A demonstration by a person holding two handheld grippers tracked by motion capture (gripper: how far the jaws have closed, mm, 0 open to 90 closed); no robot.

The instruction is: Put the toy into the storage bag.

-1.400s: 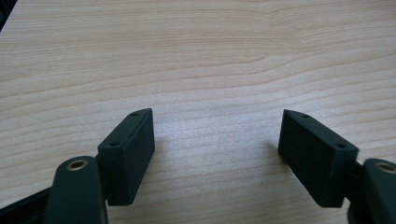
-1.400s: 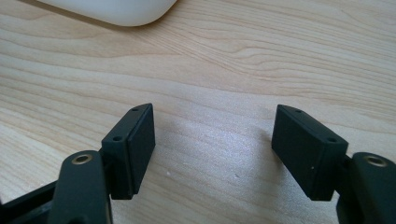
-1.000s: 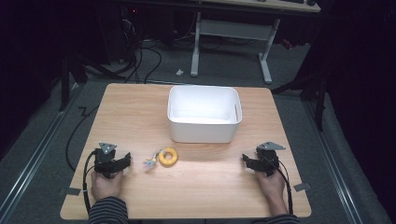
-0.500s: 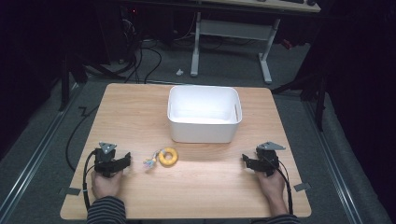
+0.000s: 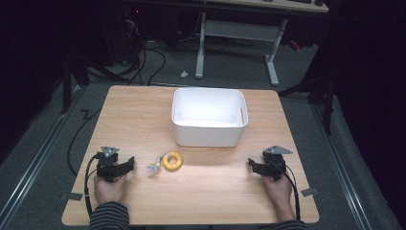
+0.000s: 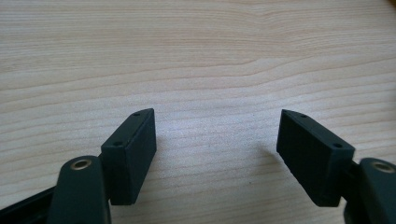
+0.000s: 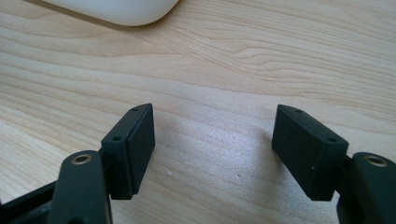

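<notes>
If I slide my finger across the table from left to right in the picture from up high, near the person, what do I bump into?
left gripper → small colourful bundle → yellow ring → right gripper

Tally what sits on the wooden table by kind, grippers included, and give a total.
White plastic bin: 1
Yellow ring: 1
Small multicoloured item beside the ring, too small to identify: 1
Handheld grippers: 2, left gripper and right gripper, both with jaws apart and nothing between them
Total: 5
</notes>
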